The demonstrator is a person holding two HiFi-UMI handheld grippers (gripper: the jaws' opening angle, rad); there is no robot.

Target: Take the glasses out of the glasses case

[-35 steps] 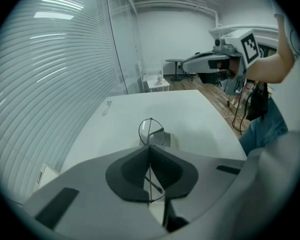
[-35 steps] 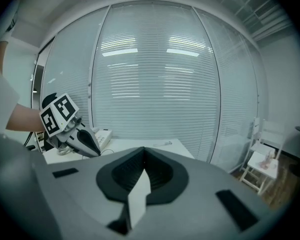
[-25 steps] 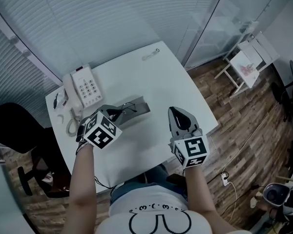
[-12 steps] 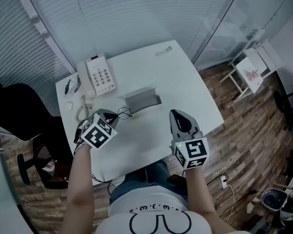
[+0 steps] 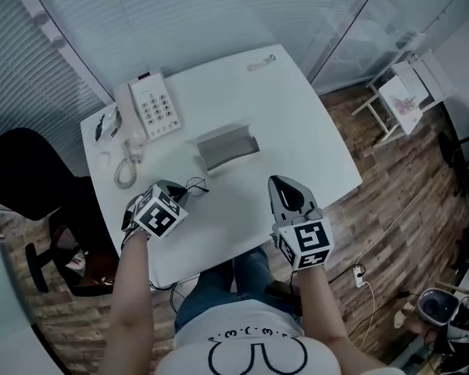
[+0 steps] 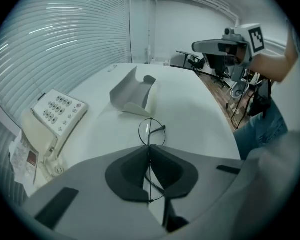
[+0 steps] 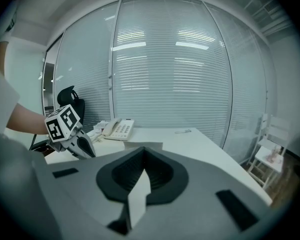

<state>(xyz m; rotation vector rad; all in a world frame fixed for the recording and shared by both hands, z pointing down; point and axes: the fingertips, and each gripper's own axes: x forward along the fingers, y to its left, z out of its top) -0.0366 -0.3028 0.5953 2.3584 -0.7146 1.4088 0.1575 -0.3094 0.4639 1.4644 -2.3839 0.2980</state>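
Note:
The thin wire-framed glasses (image 6: 151,132) hang between the pads of my left gripper (image 6: 149,151), which is shut on their frame. In the head view the left gripper (image 5: 180,191) hovers over the near left part of the white table (image 5: 297,131), with the glasses (image 5: 195,185) sticking out toward the case. The grey glasses case (image 5: 228,148) lies open and empty mid-table, also seen ahead as the case (image 6: 132,91) in the left gripper view. My right gripper (image 5: 288,192) is shut on nothing at the near right edge, well apart from the case.
A white desk phone (image 5: 155,107) with a coiled cord (image 5: 127,170) sits at the far left corner beside some papers (image 5: 107,121). A small object (image 5: 263,62) lies at the far edge. A dark chair (image 5: 31,174) stands left of the table.
My left gripper has carried the glasses out of the case, toward me and to the left, and lower over the table. The right gripper has drifted only slightly.

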